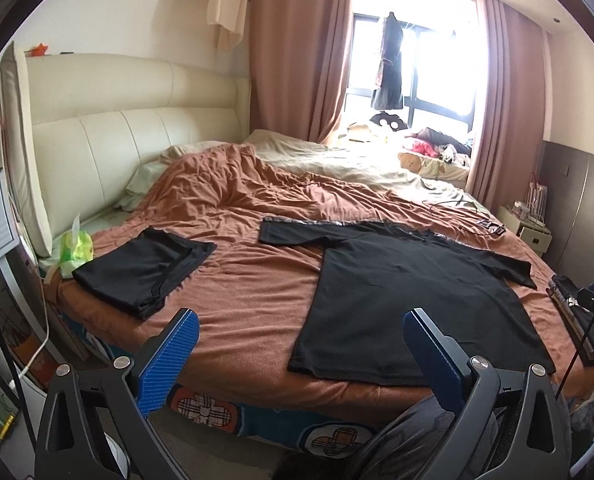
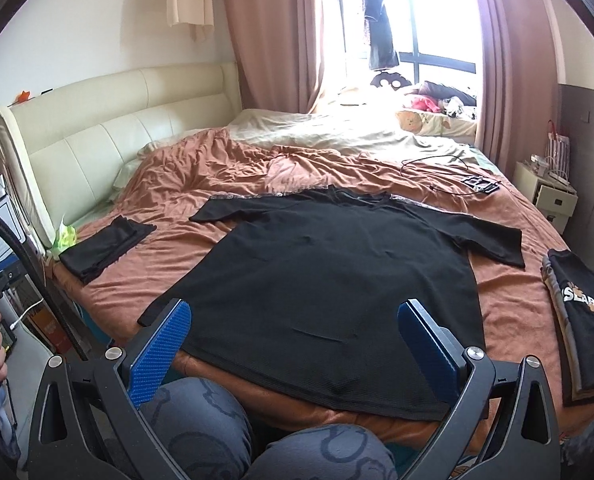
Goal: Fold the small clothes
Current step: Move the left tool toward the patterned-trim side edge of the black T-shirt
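A black T-shirt (image 1: 409, 304) (image 2: 329, 280) lies spread flat on the orange bedspread, sleeves out, hem toward the near edge. A folded black garment (image 1: 145, 272) (image 2: 101, 248) rests on the bed's left side. A stack of folded clothes, the top one black with a print (image 2: 581, 320) (image 1: 585, 320), sits at the right edge. My left gripper (image 1: 297, 344) hovers open above the near edge, left of the shirt's hem. My right gripper (image 2: 293, 340) is open over the hem, holding nothing.
A green tissue pack (image 1: 77, 248) lies by the cream headboard (image 1: 137, 120). A cable and a small dark device (image 2: 477, 184) sit on the far right of the bed. A white nightstand (image 2: 545, 192) stands beyond. The person's knees (image 2: 225, 424) press against the bed's near edge.
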Demonstrator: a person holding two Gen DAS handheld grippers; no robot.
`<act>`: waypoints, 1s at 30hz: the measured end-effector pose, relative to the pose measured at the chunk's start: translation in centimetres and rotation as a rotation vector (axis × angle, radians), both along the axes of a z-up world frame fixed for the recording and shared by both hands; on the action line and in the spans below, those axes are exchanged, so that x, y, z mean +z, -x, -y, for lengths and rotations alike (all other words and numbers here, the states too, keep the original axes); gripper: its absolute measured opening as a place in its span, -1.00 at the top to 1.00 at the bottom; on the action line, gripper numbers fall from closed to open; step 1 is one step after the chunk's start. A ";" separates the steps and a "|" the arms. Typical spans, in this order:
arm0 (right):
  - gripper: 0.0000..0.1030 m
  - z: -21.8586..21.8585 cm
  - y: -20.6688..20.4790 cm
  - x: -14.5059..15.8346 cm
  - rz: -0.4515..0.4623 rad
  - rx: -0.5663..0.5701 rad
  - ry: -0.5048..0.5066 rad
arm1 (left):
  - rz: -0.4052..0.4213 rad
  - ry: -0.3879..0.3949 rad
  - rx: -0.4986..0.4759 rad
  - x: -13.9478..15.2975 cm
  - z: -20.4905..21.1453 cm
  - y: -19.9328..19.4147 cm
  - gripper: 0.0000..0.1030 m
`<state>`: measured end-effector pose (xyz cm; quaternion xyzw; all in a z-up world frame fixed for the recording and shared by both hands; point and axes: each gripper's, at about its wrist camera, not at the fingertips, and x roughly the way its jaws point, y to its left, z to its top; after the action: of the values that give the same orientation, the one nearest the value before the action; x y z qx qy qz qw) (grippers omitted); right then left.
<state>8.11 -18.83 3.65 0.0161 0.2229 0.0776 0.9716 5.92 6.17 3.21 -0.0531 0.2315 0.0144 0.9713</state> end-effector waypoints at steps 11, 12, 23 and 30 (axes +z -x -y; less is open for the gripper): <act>-1.00 0.0 -6.3 1.2 -0.047 0.009 -0.025 | -0.059 0.014 -0.019 -0.1 -1.0 -5.7 -0.99; -1.00 -0.1 -6.8 1.2 -0.049 0.011 -0.028 | -0.061 0.007 -0.018 0.0 -1.0 -6.1 -0.99; -1.00 -0.1 -12.2 1.3 -0.058 0.026 -0.027 | -0.081 0.014 -0.038 0.3 -1.3 -12.2 -0.99; -1.00 0.1 -15.2 0.9 -0.066 0.026 -0.038 | -0.103 0.033 -0.042 0.1 -1.6 -16.6 -0.99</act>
<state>23.31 -18.94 4.59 0.0340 0.2534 0.0940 0.9622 22.56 7.75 3.35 -0.0635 0.2822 -0.0070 0.9572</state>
